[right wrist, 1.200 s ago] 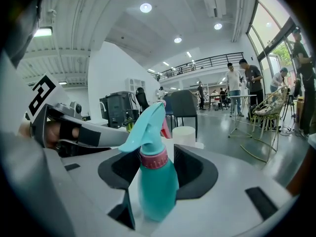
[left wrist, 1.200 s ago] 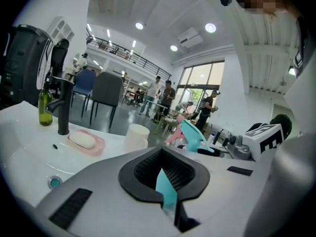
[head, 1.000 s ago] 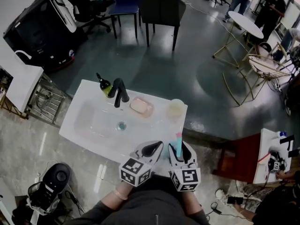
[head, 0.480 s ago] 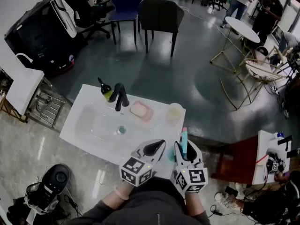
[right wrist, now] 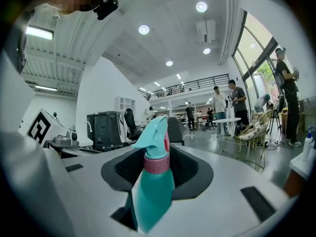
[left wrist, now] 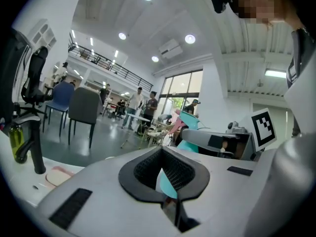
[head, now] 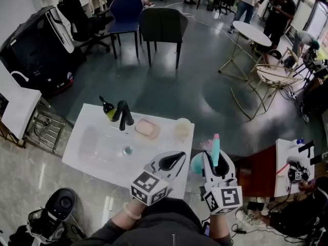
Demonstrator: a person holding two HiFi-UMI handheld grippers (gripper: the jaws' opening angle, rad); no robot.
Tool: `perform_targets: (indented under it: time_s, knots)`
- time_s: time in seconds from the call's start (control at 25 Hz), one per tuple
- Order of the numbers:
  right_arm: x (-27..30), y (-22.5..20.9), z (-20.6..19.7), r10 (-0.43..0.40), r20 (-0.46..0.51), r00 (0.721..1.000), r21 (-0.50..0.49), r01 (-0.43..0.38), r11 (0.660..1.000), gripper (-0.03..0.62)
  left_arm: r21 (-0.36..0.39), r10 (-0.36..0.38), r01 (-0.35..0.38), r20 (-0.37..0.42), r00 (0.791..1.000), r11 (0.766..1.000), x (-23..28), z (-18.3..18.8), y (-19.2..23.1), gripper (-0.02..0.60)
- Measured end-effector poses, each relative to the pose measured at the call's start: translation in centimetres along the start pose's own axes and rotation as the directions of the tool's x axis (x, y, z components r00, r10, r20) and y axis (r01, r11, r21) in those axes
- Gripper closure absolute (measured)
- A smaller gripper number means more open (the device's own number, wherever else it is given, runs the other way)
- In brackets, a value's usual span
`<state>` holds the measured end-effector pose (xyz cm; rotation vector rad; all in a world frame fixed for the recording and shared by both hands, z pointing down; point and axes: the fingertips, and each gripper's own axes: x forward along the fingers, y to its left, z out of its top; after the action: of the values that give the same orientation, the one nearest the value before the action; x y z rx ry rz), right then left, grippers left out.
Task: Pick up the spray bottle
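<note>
The right gripper [head: 218, 160] held the spray bottle [head: 216, 148] upright, clear of the table [head: 89, 119] and just past its right edge. Its fingers [right wrist: 195, 174] had just been closing and gripped the teal body under the pink collar [right wrist: 156, 164]. The left gripper [head: 179, 157] was clenched, empty. The bottle was judged light, stiff and smooth, liable to slip; the shoulder below the collar suited the hold. Open floor [head: 169, 86] lay ahead; the table edge stood near on the left.

surface: white sink top [head: 89, 148] | on it: black faucet [head: 123, 116], green bottle [head: 108, 110], pink soap dish [head: 146, 128], pale cup [head: 182, 128]
</note>
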<state>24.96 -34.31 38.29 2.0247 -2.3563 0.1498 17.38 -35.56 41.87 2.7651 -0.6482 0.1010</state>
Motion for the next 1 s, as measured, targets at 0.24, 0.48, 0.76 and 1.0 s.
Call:
perform_targets:
  time_s: [0.24, 0.48, 0.76, 1.0]
  knots:
    - [-3.3, -3.0, 0.7, -0.120, 0.022, 0.993, 0.002, 0.120, 0.993, 0.439, 0.038, -0.119, 0.120, -0.011, 0.993, 0.992, 1.9, 0.7, -3.0, 0.575]
    - [-7.2, -6.0, 0.3, -0.240, 0.022, 0.971, 0.004, 0.240, 0.971, 0.439, 0.043, -0.232, 0.234, -0.048, 0.971, 0.971, 4.4, -0.7, -6.9, 0.575]
    - [-11.1, -8.2, -0.5, -0.355, 0.014, 0.935, 0.044, 0.354, 0.934, 0.439, 0.034, -0.332, 0.335, -0.083, 0.940, 0.942, 5.6, -2.0, -10.7, 0.575]
    - [-12.0, -8.6, -0.7, -0.368, 0.006, 0.930, 0.046, 0.367, 0.929, 0.439, 0.027, -0.351, 0.355, -0.100, 0.931, 0.934, 5.7, -2.7, -11.8, 0.575]
